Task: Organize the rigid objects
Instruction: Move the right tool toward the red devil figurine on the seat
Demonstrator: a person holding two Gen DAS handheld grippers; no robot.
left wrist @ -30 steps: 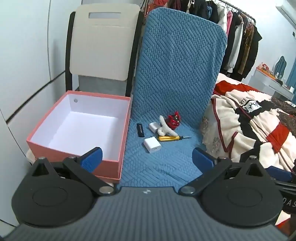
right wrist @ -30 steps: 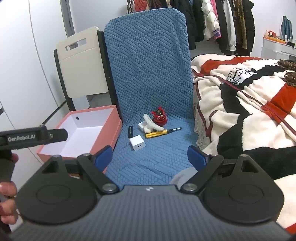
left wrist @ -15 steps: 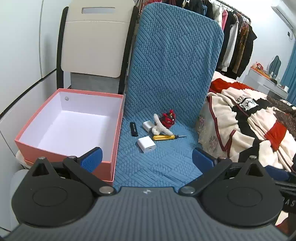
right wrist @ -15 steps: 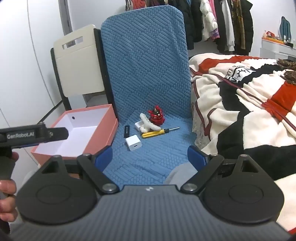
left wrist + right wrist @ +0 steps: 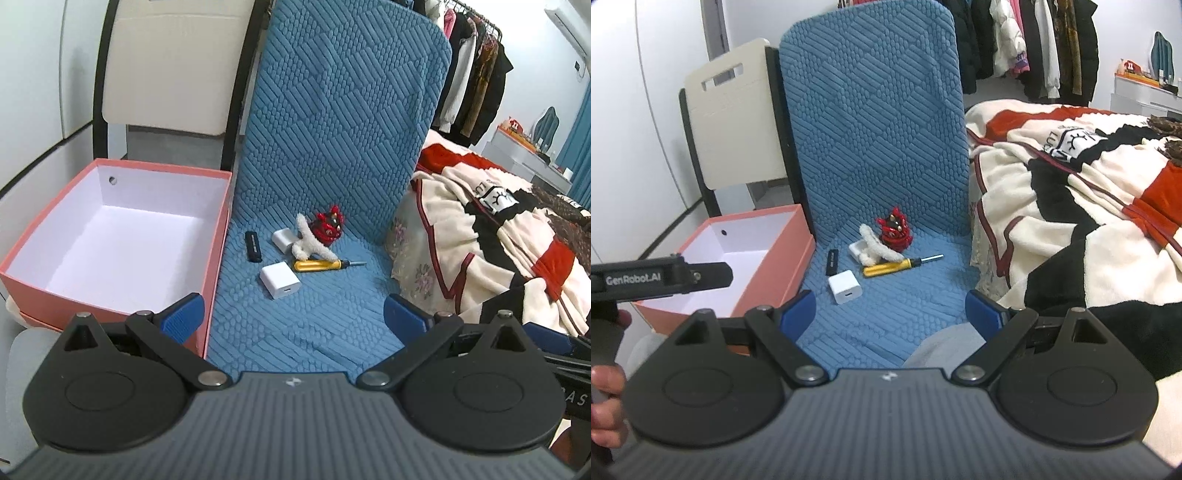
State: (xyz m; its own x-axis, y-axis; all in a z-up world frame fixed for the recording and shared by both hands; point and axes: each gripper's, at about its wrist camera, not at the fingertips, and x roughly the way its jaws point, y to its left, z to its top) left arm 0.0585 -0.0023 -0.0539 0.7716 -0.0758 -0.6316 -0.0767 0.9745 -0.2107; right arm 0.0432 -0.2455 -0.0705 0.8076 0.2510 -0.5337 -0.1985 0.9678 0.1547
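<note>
I am only at the start; both tools, left [image 5: 293, 308] and right [image 5: 890, 306], are wide apart and hold nothing; the small things, like the charger [image 5: 279, 280] and screwdriver [image 5: 319, 264], lie on the blue seat [image 5: 295, 325]; next I must reach one; the box [image 5: 218, 236] edge is close on the left.

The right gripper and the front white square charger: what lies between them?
Only bare blue quilted seat cover lies between the open right gripper and the front white square charger; the right wrist view shows it.
</note>
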